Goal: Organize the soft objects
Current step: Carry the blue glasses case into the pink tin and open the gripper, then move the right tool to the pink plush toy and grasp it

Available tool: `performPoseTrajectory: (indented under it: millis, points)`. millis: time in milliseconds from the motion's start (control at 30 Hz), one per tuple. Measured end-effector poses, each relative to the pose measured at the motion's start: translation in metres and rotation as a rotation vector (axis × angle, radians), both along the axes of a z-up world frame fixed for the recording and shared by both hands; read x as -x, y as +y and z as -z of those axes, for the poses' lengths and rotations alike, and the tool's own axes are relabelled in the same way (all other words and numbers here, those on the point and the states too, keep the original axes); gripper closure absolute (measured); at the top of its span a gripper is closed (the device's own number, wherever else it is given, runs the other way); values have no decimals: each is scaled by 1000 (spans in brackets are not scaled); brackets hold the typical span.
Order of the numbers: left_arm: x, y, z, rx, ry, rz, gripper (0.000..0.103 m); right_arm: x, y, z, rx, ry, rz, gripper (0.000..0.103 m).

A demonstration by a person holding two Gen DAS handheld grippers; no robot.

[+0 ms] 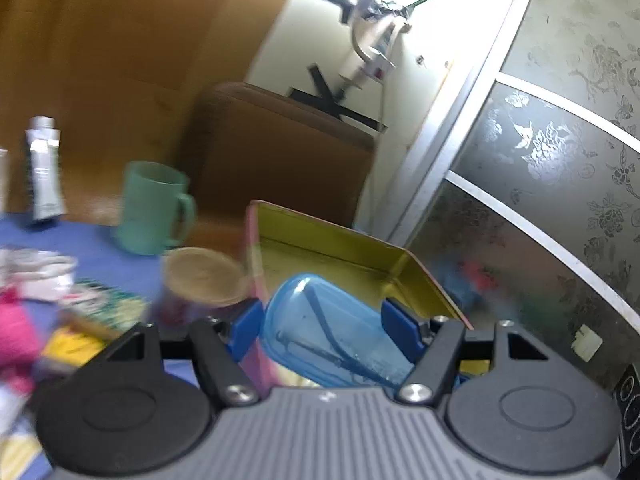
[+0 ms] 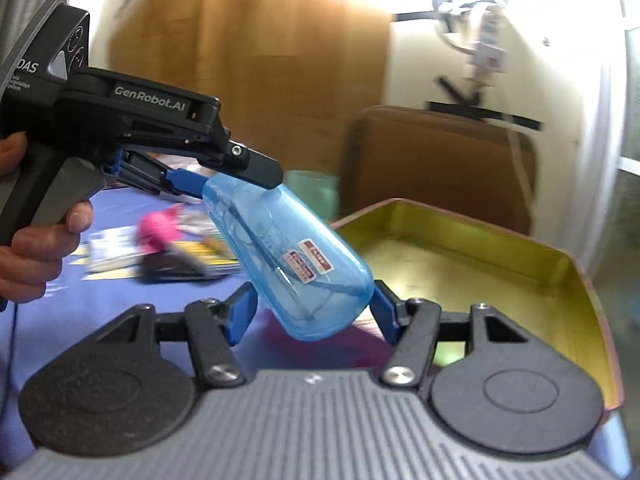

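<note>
A: What do we see of the surface and the room?

B: We see a desk (image 2: 100, 300) under a blue cloth, set against a brown wooden panel wall (image 1: 100, 60). A brown padded chair back (image 1: 280, 152) stands behind it, and a frosted sliding door with a flower pattern (image 1: 560, 140) runs along the right of the left wrist view. Bright light washes out the far wall.

A: And the task's thing?

B: A translucent blue soft plastic bottle (image 2: 292, 256) hangs above the desk, held at both ends. Our left gripper (image 2: 224, 196) has its jaws closed partway on the narrow end; our right gripper (image 2: 312, 312) has its jaws closed partway on the wide base. The blue pads press its sides in both views.

A: What lies beside it?

B: Just behind the bottle sits an open metal tray with a yellow inside and a pink rim (image 2: 520, 256). It lies at the desk's right side near the door.

A: Any open room?

B: Left of the tray the desk is crowded: a green plastic mug (image 1: 154, 208), a round brown-lidded jar (image 1: 204, 276), a grey squeeze tube standing upright (image 1: 44, 172), a pink fluffy thing (image 1: 16, 332) and blurred printed packets (image 1: 104, 308). The tray's floor is bare.
</note>
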State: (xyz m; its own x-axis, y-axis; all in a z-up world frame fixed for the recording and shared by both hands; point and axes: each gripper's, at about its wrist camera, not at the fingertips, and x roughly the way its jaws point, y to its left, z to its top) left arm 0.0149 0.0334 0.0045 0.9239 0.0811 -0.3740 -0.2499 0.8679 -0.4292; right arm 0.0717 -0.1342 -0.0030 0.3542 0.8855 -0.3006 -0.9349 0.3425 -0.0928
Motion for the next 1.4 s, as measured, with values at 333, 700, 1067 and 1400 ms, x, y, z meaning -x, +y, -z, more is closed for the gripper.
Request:
performPoseTrajectory:
  millis: [333, 700, 1067, 1400]
  points:
    - [-70, -9, 28, 26, 97, 26, 40, -66, 10, 19, 88, 13, 179, 38]
    - [-7, -20, 23, -30, 35, 43, 38, -51, -15, 31, -18, -41, 351, 30]
    - [149, 49, 57, 30, 2, -243, 37, 7, 25, 11, -94, 61, 42, 40]
    - [229, 110, 82, 37, -4, -590, 37, 64, 160, 20, 40, 189, -238, 42]
